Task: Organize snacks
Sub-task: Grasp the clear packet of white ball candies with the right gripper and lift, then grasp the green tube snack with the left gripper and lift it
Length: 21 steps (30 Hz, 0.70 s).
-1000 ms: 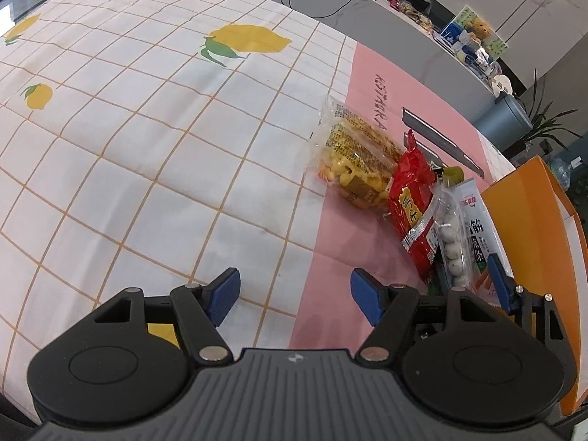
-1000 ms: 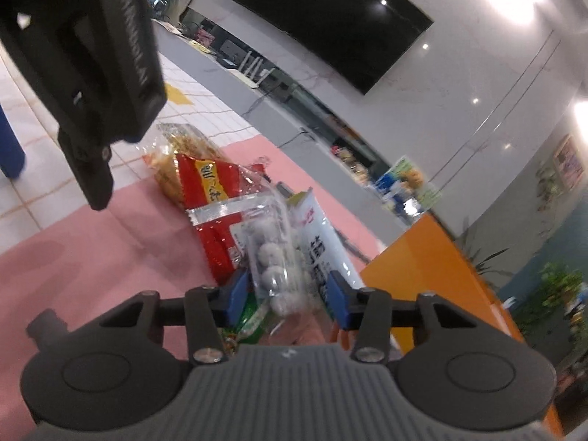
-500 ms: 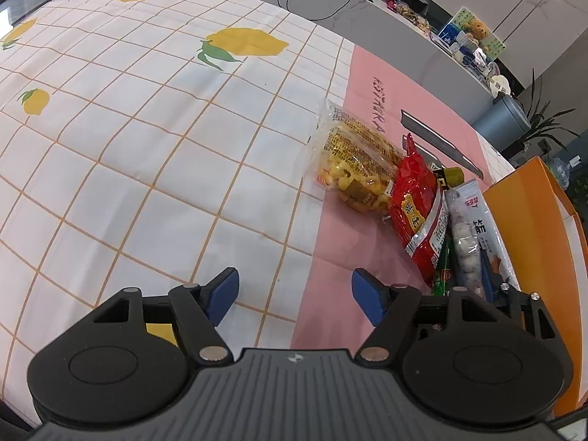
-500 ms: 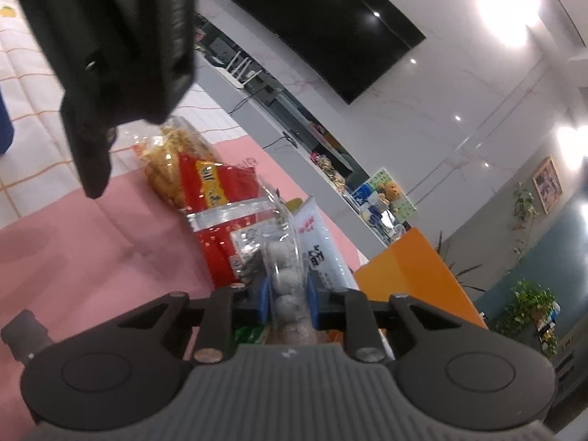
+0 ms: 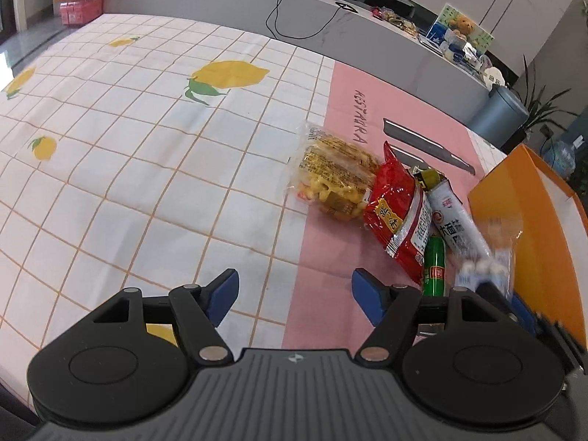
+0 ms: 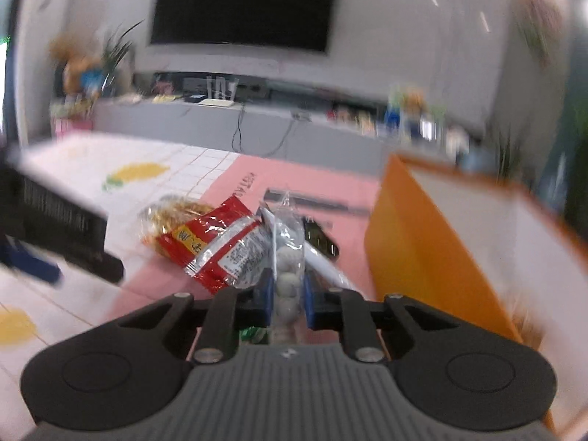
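My right gripper (image 6: pixel 288 296) is shut on a clear bag of white balls (image 6: pixel 288 257), held edge-up and lifted off the pile. In the left wrist view that bag (image 5: pixel 485 257) is a blur beside the orange box (image 5: pixel 529 220). On the pink strip of the cloth lie a yellow snack packet (image 5: pixel 338 176), a red packet (image 5: pixel 398 213), a white tube-shaped packet (image 5: pixel 454 220) and a green stick (image 5: pixel 433 266). My left gripper (image 5: pixel 296 294) hovers open over the cloth, left of the pile, with nothing between its fingers.
The table wears a white checked cloth with lemon prints (image 5: pixel 228 73). The orange box (image 6: pixel 422 250) with a white inside stands at the right. A grey counter (image 5: pixel 330 25) with a cable runs behind, and a grey bin (image 5: pixel 503 110) sits past the table's far corner.
The right gripper closed on the bag of white balls, rolled upright and lifted it off the other packets toward the orange box. The left gripper rose slightly and stayed open.
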### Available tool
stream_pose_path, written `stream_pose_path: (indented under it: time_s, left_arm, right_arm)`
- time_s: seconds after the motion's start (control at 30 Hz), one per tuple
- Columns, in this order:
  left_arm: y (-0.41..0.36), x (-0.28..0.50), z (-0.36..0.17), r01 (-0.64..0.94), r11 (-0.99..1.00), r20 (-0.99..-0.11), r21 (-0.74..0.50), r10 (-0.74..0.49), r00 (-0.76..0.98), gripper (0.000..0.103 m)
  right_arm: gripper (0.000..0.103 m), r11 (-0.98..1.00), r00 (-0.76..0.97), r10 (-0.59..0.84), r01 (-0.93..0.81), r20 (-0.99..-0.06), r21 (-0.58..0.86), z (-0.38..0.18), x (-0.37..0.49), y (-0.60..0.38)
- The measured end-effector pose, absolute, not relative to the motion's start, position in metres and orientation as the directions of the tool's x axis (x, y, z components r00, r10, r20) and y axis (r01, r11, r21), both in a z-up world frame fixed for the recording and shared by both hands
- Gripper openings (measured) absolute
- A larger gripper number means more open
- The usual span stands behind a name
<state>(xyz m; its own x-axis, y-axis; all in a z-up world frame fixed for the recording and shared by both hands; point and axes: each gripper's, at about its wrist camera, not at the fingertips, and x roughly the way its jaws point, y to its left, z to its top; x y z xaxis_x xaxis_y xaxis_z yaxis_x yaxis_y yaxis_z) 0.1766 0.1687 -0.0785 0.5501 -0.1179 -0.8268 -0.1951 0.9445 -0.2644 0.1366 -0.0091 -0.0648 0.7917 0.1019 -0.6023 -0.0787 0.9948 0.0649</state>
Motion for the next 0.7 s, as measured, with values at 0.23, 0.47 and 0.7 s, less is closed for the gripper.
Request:
stream_pose_path:
  time_s: [0.23, 0.47, 0.7]
  left_arm:
    - [0.166, 0.177, -0.079, -0.196, 0.945, -0.831, -0.262, -0.118, 0.543, 0.083]
    - [0.167, 0.181, -0.087, -0.212, 0.945, -0.847, -0.248, -0.106, 0.521, 0.083]
    - [0.168, 0.182, -0.093, -0.225, 0.943, -0.856, -0.245, -0.102, 0.507, 0.083]
  right_arm:
    - [0.014, 0.962, 0.673, 0.2, 0.003, -0.712, 0.273, -0.067, 0.127, -0.035]
    - [0.016, 0.979, 0.698, 0.17, -0.039, -0.695, 0.2, -0.077, 0.132, -0.024]
    - [0.025, 0.983, 0.72, 0.148, -0.031, -0.677, 0.182, -0.093, 0.14, -0.02]
